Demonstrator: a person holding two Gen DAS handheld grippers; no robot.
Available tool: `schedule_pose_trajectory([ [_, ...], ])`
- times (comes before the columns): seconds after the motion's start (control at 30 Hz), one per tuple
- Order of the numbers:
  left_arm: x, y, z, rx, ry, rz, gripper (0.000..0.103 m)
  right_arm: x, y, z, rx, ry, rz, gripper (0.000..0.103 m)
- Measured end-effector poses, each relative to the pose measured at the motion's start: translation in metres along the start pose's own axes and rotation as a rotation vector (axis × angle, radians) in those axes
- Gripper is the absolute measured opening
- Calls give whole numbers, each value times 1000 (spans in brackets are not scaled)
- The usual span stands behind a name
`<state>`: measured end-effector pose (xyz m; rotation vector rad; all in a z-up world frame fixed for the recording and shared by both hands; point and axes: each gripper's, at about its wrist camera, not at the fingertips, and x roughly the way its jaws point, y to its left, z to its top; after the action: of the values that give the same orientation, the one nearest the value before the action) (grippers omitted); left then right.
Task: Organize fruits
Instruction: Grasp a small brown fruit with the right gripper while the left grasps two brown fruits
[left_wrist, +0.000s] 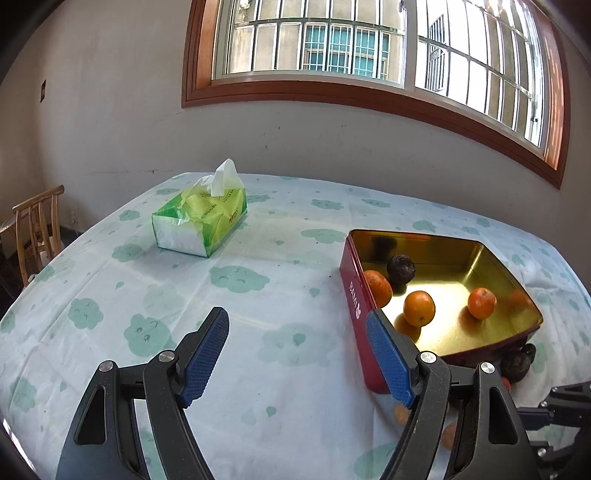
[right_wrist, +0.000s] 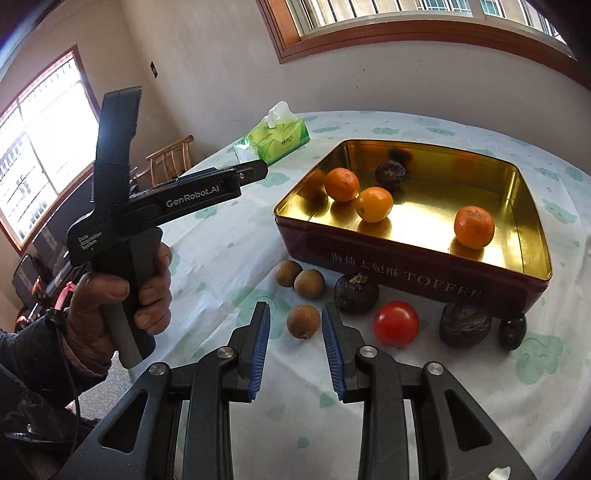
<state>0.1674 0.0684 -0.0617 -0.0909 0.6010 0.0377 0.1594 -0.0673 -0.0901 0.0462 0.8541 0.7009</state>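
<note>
Left gripper (left_wrist: 297, 345): jaws wide apart, nothing between blue pads, angled down. Left hand (right_wrist: 122, 295) wraps black handle, dark sleeve at wrist. Right gripper (right_wrist: 295, 326): jaws narrowly parted, nothing gripped, tilted down, near side.

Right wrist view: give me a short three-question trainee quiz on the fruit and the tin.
1. How many oranges lie inside the tin?
2. True or false: the red tomato is inside the tin.
3. Which fruit sits nearest the right gripper? A) a small brown fruit B) an orange C) the dark fruit in the tin

Key:
1. Three.
2. False; it rests on the tablecloth in front of the tin.
3. A; it lies just beyond the open jaws, untouched.
</note>
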Motion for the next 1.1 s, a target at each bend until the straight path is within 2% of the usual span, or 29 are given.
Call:
schedule_pose_trajectory([
  [0.1,-15,7,-17,30,21,-17,77,14,-5,-1,24,27,-31,28],
  [0.23,-29,13,-35,47,47,-43,77,29,-8,0,41,50,-30,28],
  [0.27,-31,14,-38,35,59,-60,77,33,-8,0,43,66,-41,22],
  [0.37,-34,15,-40,-5,80,-113,77,22,-6,0,37,26,-59,22],
  [0.43,-32,9,-39,-17,96,-154,77,5,-9,-3,42,-24,-106,22],
  [0.57,-26,-13,-31,-1,116,-241,77,-45,-56,-13,225,-169,-226,22],
  [0.67,-15,-36,-25,44,146,-256,77,-74,-96,-21,331,-229,-359,22],
  [0.7,-11,-44,-24,57,153,-270,77,-81,-108,-23,356,-235,-377,22],
  [0.8,2,-66,-25,117,173,-246,77,-92,-137,-30,419,-248,-432,22],
  [0.93,17,-81,-29,171,207,-237,74,-88,-155,-37,457,-231,-435,22],
  [1.03,24,-81,-31,168,239,-248,65,-78,-157,-39,459,-200,-402,22],
  [1.1,33,-80,-33,149,292,-250,61,-78,-158,-41,464,-198,-386,22],
])
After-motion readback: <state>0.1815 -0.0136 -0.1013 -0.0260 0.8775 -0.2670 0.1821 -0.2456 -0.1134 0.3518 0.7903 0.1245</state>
